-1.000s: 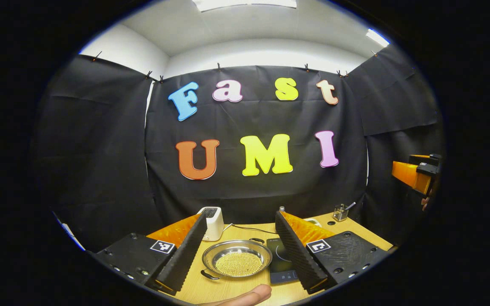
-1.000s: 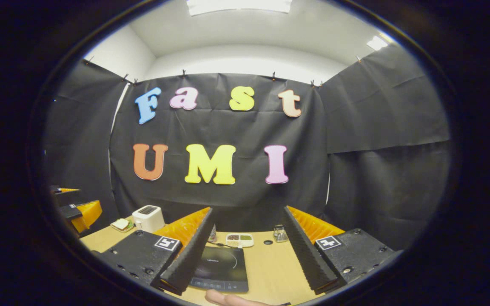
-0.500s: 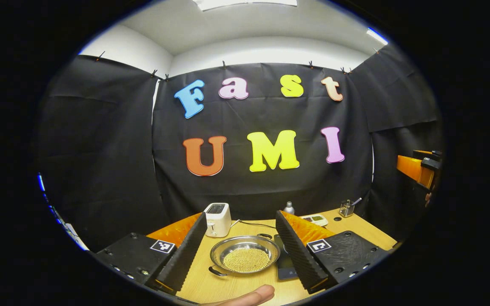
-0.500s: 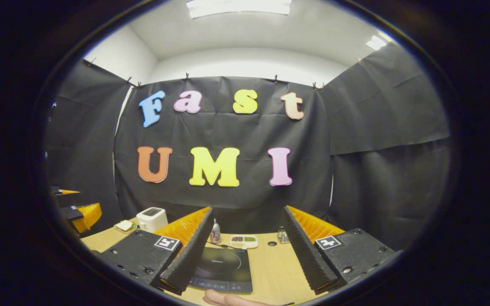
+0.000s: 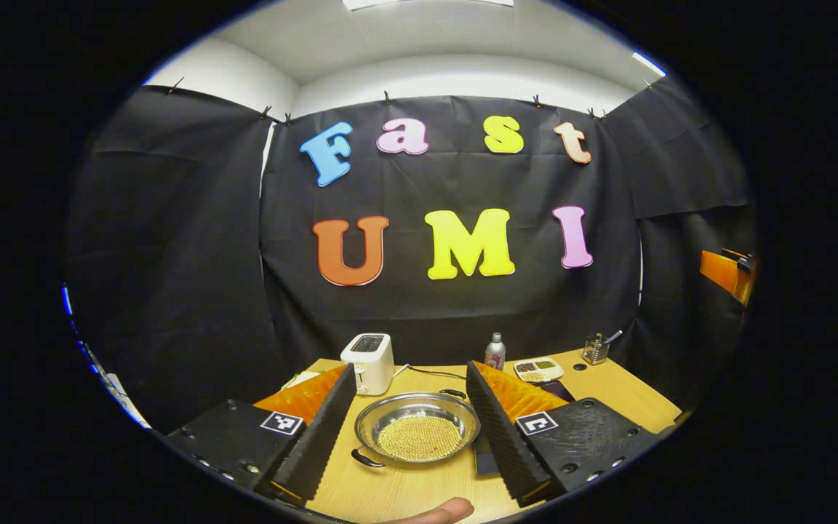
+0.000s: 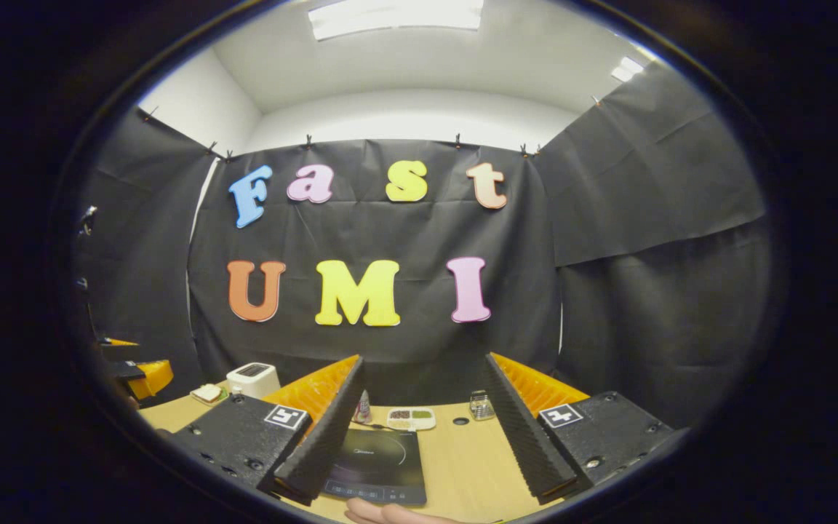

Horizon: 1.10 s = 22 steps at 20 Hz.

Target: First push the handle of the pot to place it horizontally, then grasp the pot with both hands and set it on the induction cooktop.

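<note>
While both grippers' fingers (image 5: 495, 429) hang spread, I could shove the pot (image 5: 417, 435) off-line and spill its beads.

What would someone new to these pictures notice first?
Probably the shiny pot of small yellow beads, sitting on the wooden table between the open left gripper's fingers. Next, the dark cooktop in front of the open right gripper, and the white toaster at the back.
</note>
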Motion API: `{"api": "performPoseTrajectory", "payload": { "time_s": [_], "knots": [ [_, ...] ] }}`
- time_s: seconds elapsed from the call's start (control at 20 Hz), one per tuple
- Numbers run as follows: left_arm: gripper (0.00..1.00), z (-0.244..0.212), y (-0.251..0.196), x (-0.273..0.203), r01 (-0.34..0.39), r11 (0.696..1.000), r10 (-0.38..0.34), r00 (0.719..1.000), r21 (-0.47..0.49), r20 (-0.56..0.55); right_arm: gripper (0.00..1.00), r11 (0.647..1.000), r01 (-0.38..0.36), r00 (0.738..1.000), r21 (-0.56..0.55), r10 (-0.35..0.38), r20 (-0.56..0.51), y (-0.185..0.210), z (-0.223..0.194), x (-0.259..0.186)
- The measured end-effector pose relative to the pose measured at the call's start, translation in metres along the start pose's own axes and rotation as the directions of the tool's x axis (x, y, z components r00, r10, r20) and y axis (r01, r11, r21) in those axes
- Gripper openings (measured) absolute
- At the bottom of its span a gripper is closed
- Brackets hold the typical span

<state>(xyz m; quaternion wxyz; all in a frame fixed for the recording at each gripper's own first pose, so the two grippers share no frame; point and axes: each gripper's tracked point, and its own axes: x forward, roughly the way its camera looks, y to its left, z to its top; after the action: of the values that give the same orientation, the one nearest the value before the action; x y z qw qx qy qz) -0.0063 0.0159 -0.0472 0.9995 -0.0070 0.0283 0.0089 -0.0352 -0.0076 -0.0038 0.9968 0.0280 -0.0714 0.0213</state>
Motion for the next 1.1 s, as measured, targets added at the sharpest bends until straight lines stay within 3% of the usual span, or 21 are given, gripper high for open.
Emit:
{"api": "performPoseTrajectory", "payload": {
  "time_s": [0.1, 0.15, 0.2, 0.25, 0.35, 0.4, 0.9, 1.1],
  "knots": [
    [0.64, -0.009, -0.001, 0.006, 0.015, 1.000, -0.015, 1.000, 0.007, -0.019, 1.00, 1.000, -0.008, 1.000, 0.004, 0.008, -0.005, -0.001, -0.005, 0.003],
    [0.58, -0.016, 0.000, 0.009, 0.014, 1.000, -0.014, 0.999, 0.009, -0.031, 1.00, 1.000, -0.009, 1.000, 0.005, 0.009, -0.008, -0.001, -0.008, 0.004],
    [0.59, -0.020, 0.000, 0.015, 0.016, 1.000, -0.016, 0.999, 0.014, -0.035, 1.00, 1.000, -0.008, 1.000, 0.006, 0.008, -0.012, -0.002, -0.012, 0.006],
    [0.67, -0.025, 0.000, 0.016, 0.027, 1.000, -0.026, 0.999, 0.016, -0.043, 1.00, 1.000, -0.007, 1.000, 0.006, 0.007, -0.015, -0.002, -0.015, 0.008],
    [0.05, -0.045, 0.001, 0.023, 0.034, 0.999, -0.037, 0.995, -0.031, -0.091, 0.97, 1.000, -0.015, 0.999, 0.001, 0.015, -0.034, -0.002, -0.027, 0.012],
    [0.00, -0.057, 0.005, 0.029, 0.033, 0.998, -0.038, 0.993, -0.046, -0.112, 0.97, 1.000, -0.017, 0.999, 0.000, 0.017, -0.045, -0.001, -0.033, 0.014],
    [0.00, -0.167, 0.035, 0.057, -0.020, 0.999, 0.002, 0.941, -0.050, -0.338, 0.97, 0.999, -0.037, 0.988, -0.014, 0.035, -0.154, 0.005, -0.093, 0.040],
    [0.00, -0.209, 0.029, 0.054, 0.000, 0.995, -0.042, 0.905, -0.098, -0.423, 0.97, 0.999, -0.042, 0.983, -0.014, 0.038, -0.180, 0.004, -0.107, 0.044]
  ]
}}
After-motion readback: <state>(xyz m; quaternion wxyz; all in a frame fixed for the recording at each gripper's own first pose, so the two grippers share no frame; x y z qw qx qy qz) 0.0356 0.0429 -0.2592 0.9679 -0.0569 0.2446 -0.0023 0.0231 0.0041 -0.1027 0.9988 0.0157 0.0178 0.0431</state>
